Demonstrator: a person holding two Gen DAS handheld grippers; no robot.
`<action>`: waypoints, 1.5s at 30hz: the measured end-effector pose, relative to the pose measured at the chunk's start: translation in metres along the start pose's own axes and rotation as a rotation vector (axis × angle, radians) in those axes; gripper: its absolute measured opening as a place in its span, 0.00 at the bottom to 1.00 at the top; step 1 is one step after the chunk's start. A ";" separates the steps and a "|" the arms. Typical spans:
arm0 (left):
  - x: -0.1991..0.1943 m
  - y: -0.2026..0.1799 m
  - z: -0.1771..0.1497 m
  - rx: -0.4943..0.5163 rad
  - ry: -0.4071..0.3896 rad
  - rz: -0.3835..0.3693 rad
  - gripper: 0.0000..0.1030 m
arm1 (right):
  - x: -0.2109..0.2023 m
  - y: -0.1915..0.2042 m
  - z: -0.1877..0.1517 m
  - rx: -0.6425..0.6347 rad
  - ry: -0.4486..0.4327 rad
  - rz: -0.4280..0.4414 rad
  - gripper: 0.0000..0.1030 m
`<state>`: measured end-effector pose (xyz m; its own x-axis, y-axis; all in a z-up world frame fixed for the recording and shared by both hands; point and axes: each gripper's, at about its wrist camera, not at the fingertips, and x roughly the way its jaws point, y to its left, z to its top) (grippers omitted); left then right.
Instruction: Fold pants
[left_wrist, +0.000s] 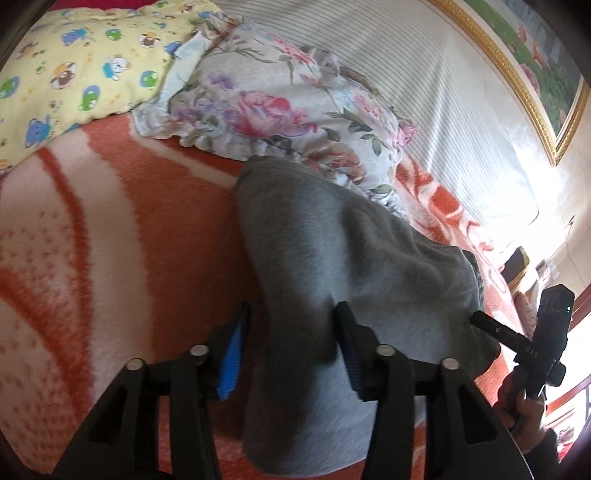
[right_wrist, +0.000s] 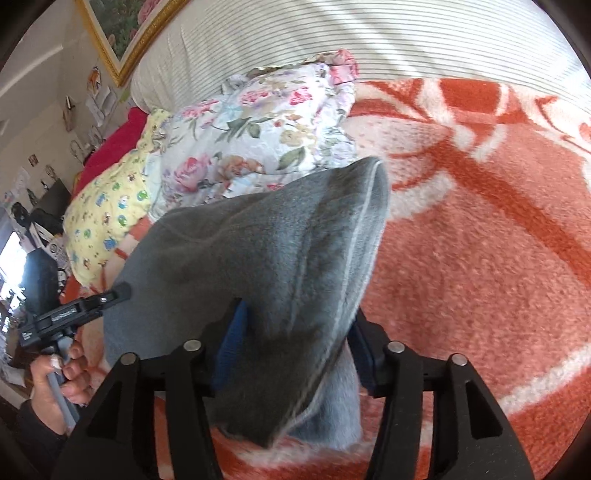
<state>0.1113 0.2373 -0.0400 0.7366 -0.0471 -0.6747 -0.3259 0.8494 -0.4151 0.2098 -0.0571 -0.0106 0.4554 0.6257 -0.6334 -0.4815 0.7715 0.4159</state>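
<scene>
The grey pants (left_wrist: 332, 258) lie on an orange and white blanket (left_wrist: 110, 240) on the bed, partly lifted. My left gripper (left_wrist: 291, 328) has grey cloth bunched between its blue-padded fingers and holds it. My right gripper (right_wrist: 299, 325) likewise grips a fold of the pants (right_wrist: 277, 251), with a seam edge draped over its fingers. Each gripper shows in the other's view: the right one (left_wrist: 480, 319) at the pants' right edge, the left one (right_wrist: 122, 291) at their left edge.
A floral pillow (left_wrist: 280, 107) and a yellow cartoon-print pillow (left_wrist: 81, 66) lie at the head of the bed, touching the pants' far end. A striped white headboard (left_wrist: 424, 74) and a gold-framed picture (left_wrist: 535, 74) stand behind. Orange blanket (right_wrist: 480, 258) spreads to the right.
</scene>
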 end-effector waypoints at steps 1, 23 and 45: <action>0.000 0.002 -0.002 0.000 0.002 0.002 0.50 | 0.001 -0.004 -0.001 0.004 0.005 -0.014 0.57; -0.049 -0.039 -0.025 0.047 -0.027 0.099 0.66 | -0.059 0.038 -0.007 -0.030 -0.089 0.022 0.75; -0.094 -0.093 -0.068 0.159 -0.037 0.143 0.78 | -0.105 0.085 -0.041 -0.100 -0.117 0.001 0.84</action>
<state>0.0318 0.1266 0.0204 0.7115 0.0966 -0.6960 -0.3331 0.9185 -0.2130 0.0904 -0.0614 0.0644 0.5368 0.6398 -0.5500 -0.5509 0.7595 0.3458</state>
